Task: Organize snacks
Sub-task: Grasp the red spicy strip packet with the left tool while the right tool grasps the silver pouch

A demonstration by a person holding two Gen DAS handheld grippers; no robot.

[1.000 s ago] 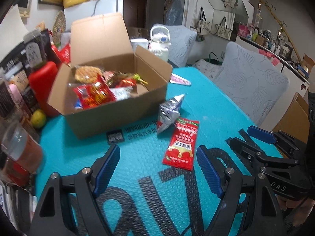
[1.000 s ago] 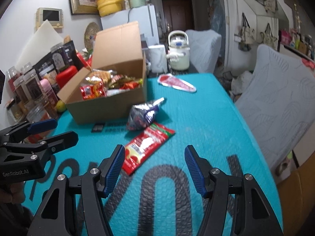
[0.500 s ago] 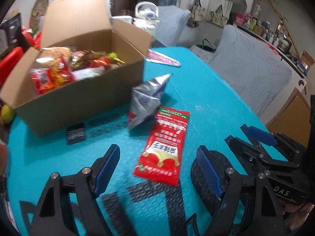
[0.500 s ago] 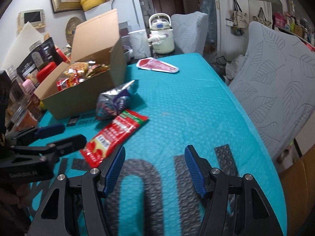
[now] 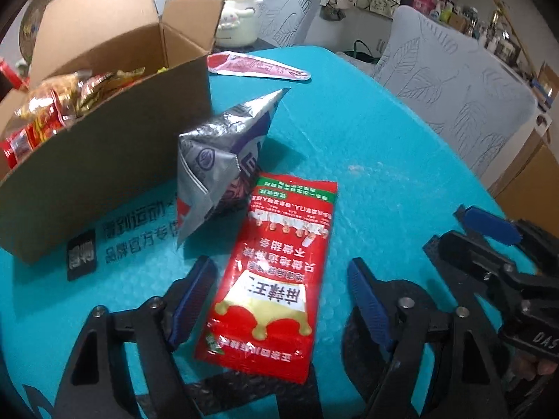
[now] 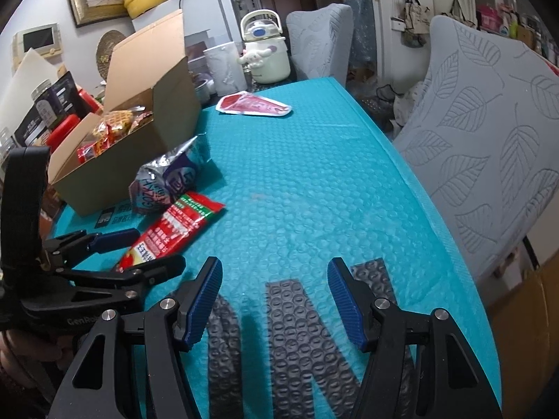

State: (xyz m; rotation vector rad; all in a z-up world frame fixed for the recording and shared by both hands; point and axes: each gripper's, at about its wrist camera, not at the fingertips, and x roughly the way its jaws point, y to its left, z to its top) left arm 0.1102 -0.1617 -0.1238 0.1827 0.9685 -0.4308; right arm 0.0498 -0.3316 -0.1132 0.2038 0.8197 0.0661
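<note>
Left gripper [image 5: 279,300] straddles the red packet [image 5: 276,272], jaws just been closing, pads not on it yet, so nothing gripped. Packet lies flat on the teal mat [image 5: 401,160], top edge touching the silver bag [image 5: 223,160], just beside the box [image 5: 104,160]. Pinch near the bottom edge; thin foil probably slips. Right gripper [image 6: 276,300] open, empty, over bare mat. Versus 1 second ago, packet looms larger, now between my left pads.

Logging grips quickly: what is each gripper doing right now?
Left gripper: open, just been closing around the red packet.
Right gripper: open, empty.
</note>
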